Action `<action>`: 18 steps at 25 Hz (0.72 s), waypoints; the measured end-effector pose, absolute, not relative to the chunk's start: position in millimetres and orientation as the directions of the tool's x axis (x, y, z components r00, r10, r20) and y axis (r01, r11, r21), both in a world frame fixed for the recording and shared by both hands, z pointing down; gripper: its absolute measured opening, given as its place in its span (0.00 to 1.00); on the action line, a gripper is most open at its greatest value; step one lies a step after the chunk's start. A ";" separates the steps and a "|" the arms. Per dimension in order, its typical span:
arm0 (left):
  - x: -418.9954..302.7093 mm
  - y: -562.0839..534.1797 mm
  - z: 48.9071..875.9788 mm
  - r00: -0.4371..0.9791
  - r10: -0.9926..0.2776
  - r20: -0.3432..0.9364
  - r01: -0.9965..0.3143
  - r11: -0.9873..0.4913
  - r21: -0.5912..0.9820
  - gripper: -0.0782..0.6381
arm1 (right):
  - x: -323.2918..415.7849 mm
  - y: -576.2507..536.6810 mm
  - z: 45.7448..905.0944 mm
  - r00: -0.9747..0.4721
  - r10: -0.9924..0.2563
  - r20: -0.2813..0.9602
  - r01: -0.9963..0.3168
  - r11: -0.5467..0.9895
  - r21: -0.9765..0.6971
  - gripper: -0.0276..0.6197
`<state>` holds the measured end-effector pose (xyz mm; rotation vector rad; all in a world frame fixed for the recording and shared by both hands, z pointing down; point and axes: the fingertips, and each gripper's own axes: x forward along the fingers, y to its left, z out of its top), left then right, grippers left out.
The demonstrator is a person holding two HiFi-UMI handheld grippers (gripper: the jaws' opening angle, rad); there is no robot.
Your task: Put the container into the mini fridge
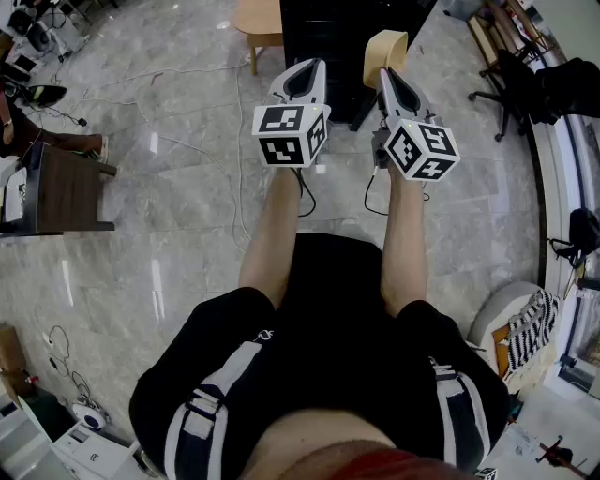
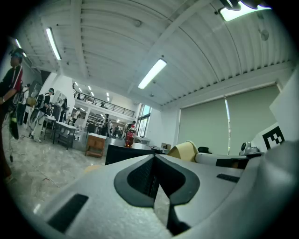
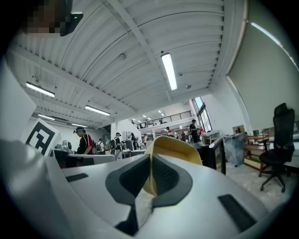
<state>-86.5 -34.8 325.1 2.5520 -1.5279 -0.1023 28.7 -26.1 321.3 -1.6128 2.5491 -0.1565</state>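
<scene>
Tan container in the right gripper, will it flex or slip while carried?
Likely light: the right gripper holds the container up by one thin wall alone. That wall may flex under the pinch. Gripped on one side only, it could pivot or slip if swung.

Black shorts (image 1: 328, 300), white-edged side stripes (image 1: 211, 394)

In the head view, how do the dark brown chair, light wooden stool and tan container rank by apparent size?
Largest: dark brown chair.
The light wooden stool and tan container look alike; the frame crops the stool, so no ranking between them.
</scene>
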 end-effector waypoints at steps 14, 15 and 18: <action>-93.5 -42.1 342.6 0.471 -0.881 0.037 -0.864 -0.452 0.220 0.12 | 21.8 -30.3 328.4 -0.443 -0.895 -0.052 -0.881 0.446 -0.159 0.07; -93.5 -45.4 345.9 0.469 -0.882 0.041 -0.865 -0.450 0.223 0.12 | 22.3 -34.2 331.1 -0.445 -0.894 -0.048 -0.881 0.446 -0.159 0.07; -98.3 -58.7 354.9 0.457 -0.888 0.055 -0.872 -0.435 0.224 0.12 | 21.4 -50.2 339.6 -0.450 -0.892 -0.044 -0.877 0.450 -0.169 0.07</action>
